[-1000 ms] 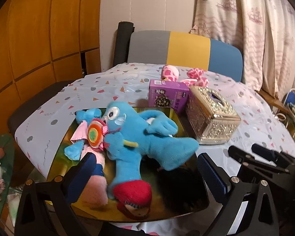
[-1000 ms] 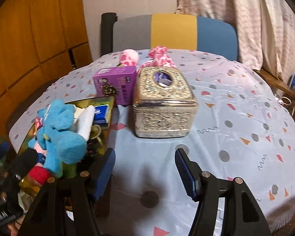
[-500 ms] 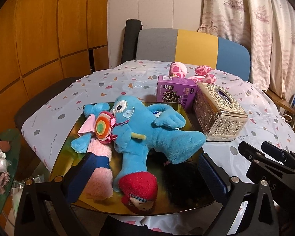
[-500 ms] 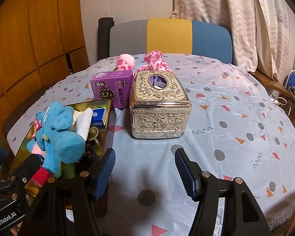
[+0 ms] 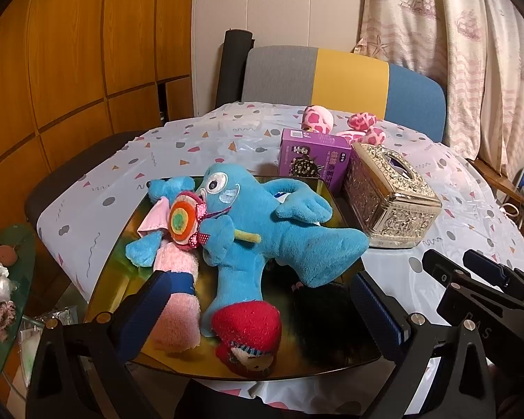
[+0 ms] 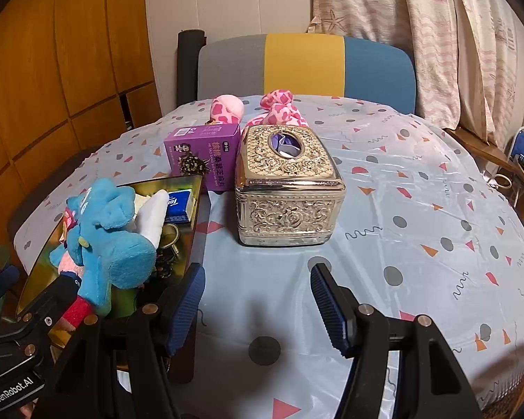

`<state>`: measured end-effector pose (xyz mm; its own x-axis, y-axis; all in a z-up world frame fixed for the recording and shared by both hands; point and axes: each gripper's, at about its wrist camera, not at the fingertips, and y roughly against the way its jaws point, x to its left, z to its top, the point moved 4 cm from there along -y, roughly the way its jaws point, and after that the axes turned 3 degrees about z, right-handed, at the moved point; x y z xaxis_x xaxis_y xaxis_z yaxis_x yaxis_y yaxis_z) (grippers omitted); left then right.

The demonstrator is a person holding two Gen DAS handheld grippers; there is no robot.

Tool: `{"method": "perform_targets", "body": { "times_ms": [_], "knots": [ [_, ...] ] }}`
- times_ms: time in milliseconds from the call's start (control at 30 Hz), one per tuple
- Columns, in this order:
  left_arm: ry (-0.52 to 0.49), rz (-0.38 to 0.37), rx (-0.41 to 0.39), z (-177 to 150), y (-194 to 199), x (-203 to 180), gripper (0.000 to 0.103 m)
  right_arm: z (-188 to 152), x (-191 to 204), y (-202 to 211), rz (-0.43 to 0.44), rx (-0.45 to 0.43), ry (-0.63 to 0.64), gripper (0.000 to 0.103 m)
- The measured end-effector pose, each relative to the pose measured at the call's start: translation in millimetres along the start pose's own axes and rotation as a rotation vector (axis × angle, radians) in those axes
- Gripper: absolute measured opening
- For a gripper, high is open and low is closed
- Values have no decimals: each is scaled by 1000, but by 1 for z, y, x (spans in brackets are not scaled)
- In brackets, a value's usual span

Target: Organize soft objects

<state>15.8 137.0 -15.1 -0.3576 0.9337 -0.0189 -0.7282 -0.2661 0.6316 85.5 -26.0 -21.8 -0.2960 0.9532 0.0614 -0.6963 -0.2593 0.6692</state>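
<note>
A blue plush creature lies on a gold tray with a pink plush, a small red-hatted doll and something black and furry. The blue plush also shows in the right wrist view. A pink spotted plush lies at the far side of the table, behind the boxes; it shows in the right wrist view too. My left gripper is open and empty, just short of the tray's near edge. My right gripper is open and empty above bare tablecloth.
A purple box and an ornate silver tissue box stand mid-table. A blue tissue pack and keys lie in the tray. A grey, yellow and blue chair back stands behind the table. The patterned cloth stretches right.
Both grippers have drawn back and risen a little, so the table and toys sit lower and farther in view. Nothing on the table moved. Both stay open.
</note>
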Motion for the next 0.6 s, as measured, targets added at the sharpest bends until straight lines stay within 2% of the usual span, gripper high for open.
{"method": "perform_targets", "body": {
  "times_ms": [600],
  "knots": [
    [-4,3,7,-1,-1,0,103,1,1,0,8,1,-2,64]
  ]
}}
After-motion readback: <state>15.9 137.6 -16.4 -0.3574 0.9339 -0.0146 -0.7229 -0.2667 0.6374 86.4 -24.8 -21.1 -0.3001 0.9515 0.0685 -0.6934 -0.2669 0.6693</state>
